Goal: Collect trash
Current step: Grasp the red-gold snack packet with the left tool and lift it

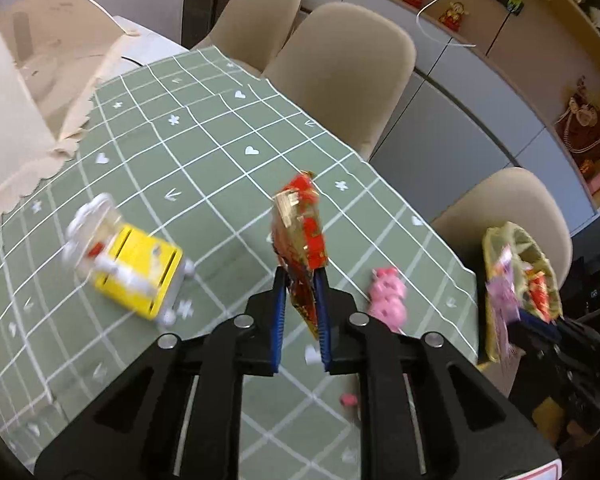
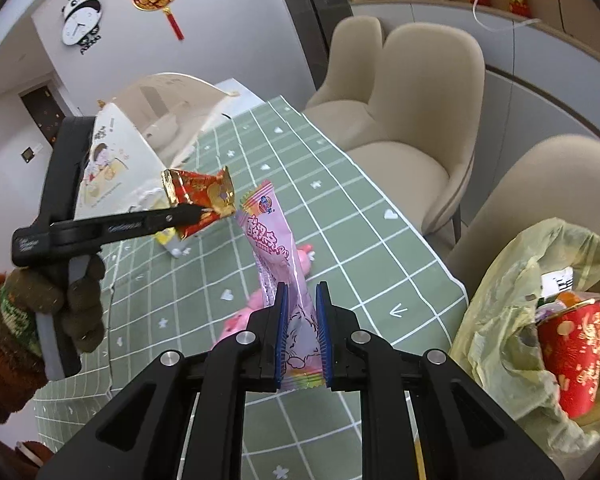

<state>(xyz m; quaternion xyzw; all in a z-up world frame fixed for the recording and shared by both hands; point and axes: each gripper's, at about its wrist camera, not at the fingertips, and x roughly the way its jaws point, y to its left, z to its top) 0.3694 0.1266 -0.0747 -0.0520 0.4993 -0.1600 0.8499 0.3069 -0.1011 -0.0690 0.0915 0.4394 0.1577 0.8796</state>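
I see my left gripper (image 1: 302, 280) clamping a crinkled red-gold foil wrapper (image 1: 302, 224), long axis upward above the green checked counter (image 1: 204, 160); my right gripper (image 2: 302, 300) pinches a long pink snack packet (image 2: 278, 256), also upright, both tilted downward.

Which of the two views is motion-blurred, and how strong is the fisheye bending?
Left wrist view: smeared; the yellow toy and pink pig toy are streaked, while the red-gold wrapper in the left tongs is sharper. Right wrist view: crisp; print on the pink wrapper is legible. Both: tablecloth grid lines bow, corners are vignetted.
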